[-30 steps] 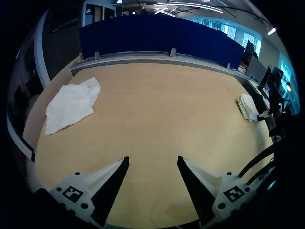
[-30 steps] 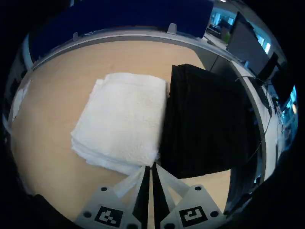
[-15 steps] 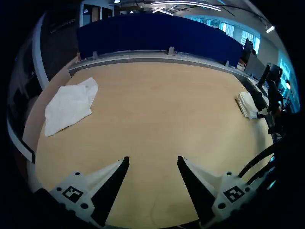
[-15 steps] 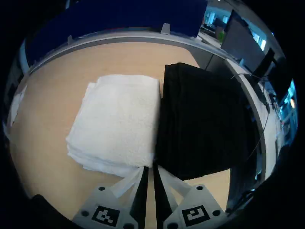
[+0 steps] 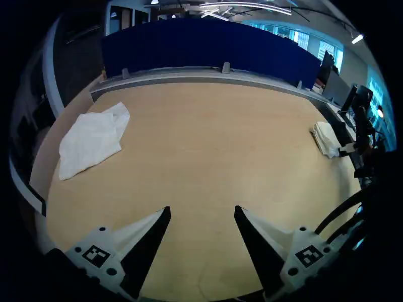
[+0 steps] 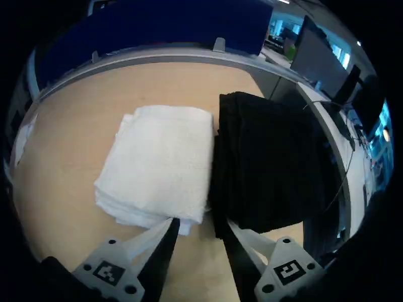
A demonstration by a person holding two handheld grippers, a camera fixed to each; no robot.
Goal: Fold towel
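Your left gripper (image 5: pixel 201 209) is spread wide over the bare table (image 5: pixel 216 151), holding nothing. Your right gripper (image 6: pixel 199 224) is parted too, gripping nothing. Its tips sit at the near edges of the folded white towel (image 6: pixel 156 161) and the black folded cloth (image 6: pixel 267 161) — those two touch, side by side. Farther off, a loose white towel (image 5: pixel 93 143) lies rumpled at the table's far left, blue partition (image 5: pixel 211 43) behind.

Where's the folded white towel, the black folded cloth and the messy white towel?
folded white towel (image 6: pixel 158 161), right gripper view, middle of its top.
black folded cloth (image 6: pixel 267 166), right gripper view, middle of its top.
messy white towel (image 5: pixel 90 143), left gripper view, its middle.
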